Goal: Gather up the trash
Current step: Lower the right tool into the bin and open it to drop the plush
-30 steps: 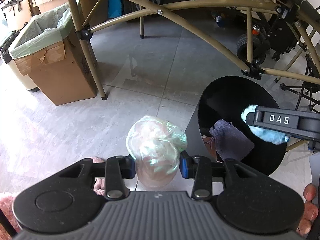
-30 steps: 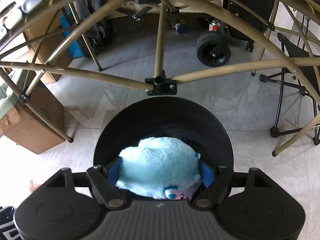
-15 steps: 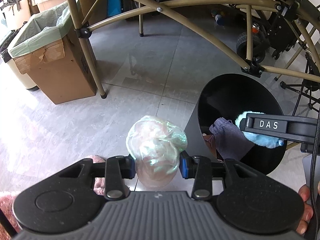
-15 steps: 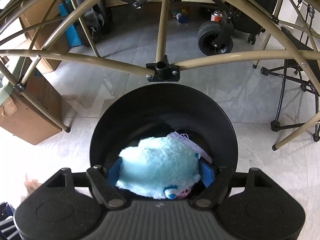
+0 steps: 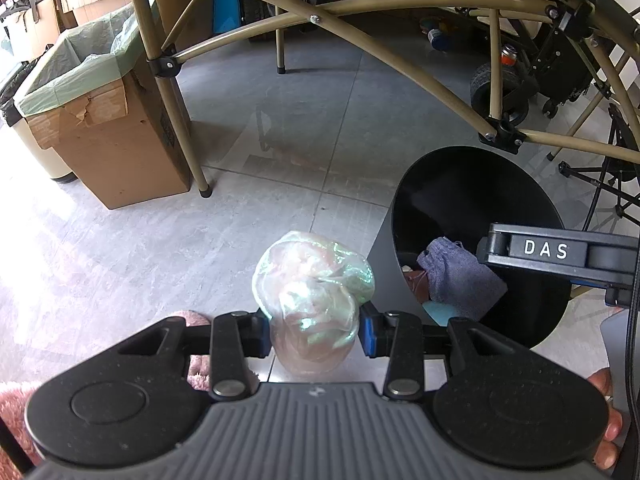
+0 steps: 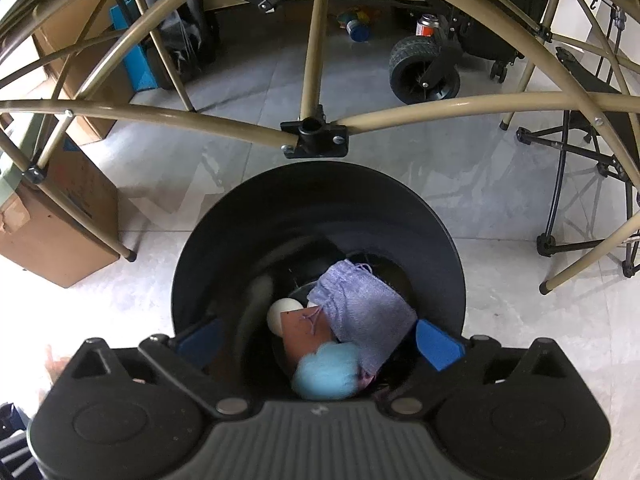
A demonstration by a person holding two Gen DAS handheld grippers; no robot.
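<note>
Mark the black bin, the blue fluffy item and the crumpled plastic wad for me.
black bin (image 6: 320, 200): right wrist view, far inner wall.
blue fluffy item (image 6: 326, 372): right wrist view, middle of fluff.
crumpled plastic wad (image 5: 312, 292): left wrist view, centre of wad.

One black bin (image 6: 320, 208) stands on the floor. Inside it I count four things: one purple cloth pouch (image 6: 362, 312), one blue fluffy toy (image 6: 326, 372), one white ball (image 6: 282, 312) and one brown card (image 6: 306, 332). One crumpled plastic bag (image 5: 312, 292). Two cardboard boxes (image 5: 116, 140) (image 6: 52, 236).

bin (image 6: 440, 216) mouth: open above | behind it: frame bar (image 6: 460, 108) | left: bare floor (image 5: 160, 248)
</note>
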